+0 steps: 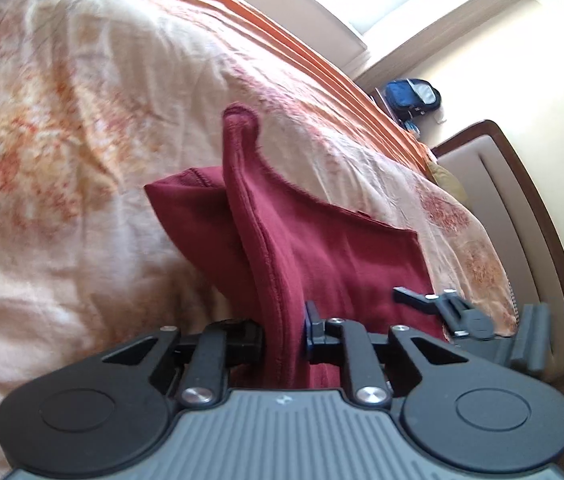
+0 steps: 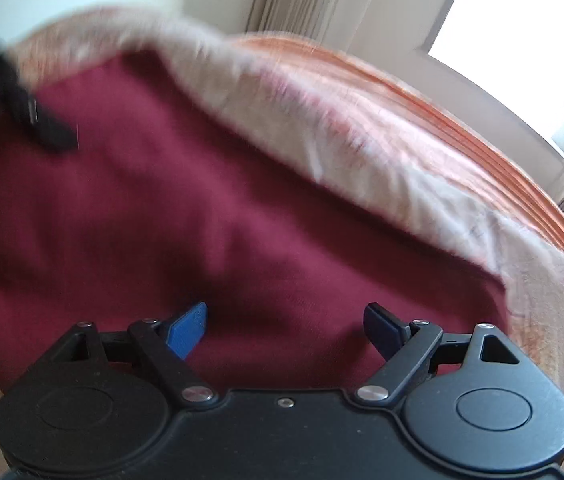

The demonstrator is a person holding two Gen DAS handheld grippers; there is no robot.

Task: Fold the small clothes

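A dark red garment lies on a bed with a cream and orange patterned cover. My left gripper is shut on a hemmed edge of the garment and lifts it, so a fold stands up with a strap end at the top. In the right wrist view the garment fills the middle, blurred. My right gripper is open just above the cloth and holds nothing. It also shows in the left wrist view. The left gripper shows as a dark blur at the upper left of the right wrist view.
A brown padded headboard stands at the right of the bed. An orange striped blanket covers the far side. A blue bag sits beyond it near a bright window.
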